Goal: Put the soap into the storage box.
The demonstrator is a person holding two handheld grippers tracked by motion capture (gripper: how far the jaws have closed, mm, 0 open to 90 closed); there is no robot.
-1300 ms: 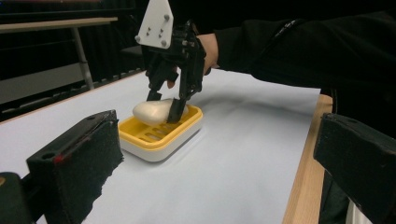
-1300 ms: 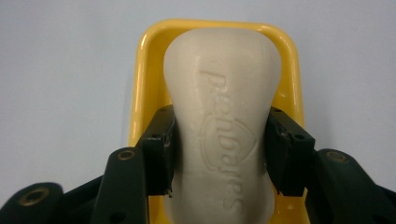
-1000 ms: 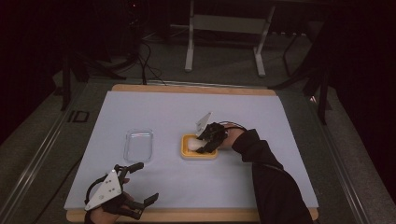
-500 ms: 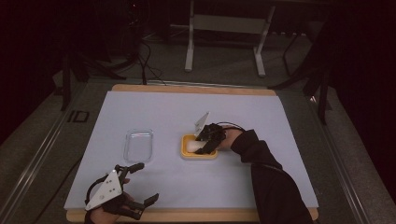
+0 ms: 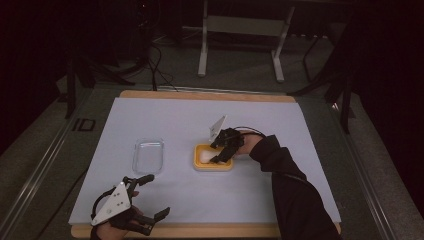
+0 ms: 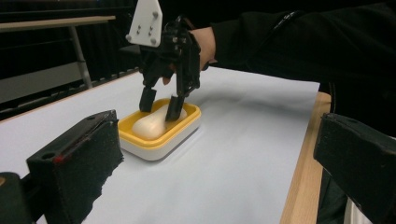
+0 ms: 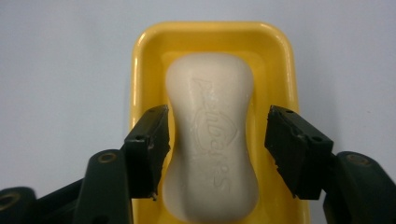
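Note:
A yellow soap dish [image 5: 200, 165] sits mid-table with a white bar of soap [image 5: 205, 156] lying in it. My right gripper [image 5: 216, 152] reaches down into the dish and is open. In the right gripper view its two jaws flank the waist of the soap [image 7: 210, 84] with a small gap on each side, inside the dish [image 7: 140, 70]. The left gripper view shows that right gripper [image 6: 161, 103] tilted down over the soap [image 6: 147, 126]. My left gripper [image 5: 157, 195] rests open and empty near the table's front left edge.
A clear plastic container [image 5: 148, 155] lies left of the dish. A white sheet [image 5: 280, 130] covers the table, with a wooden edge [image 5: 225, 231] along the front. Metal table legs [image 5: 202, 45] and cables stand on the floor beyond the far edge.

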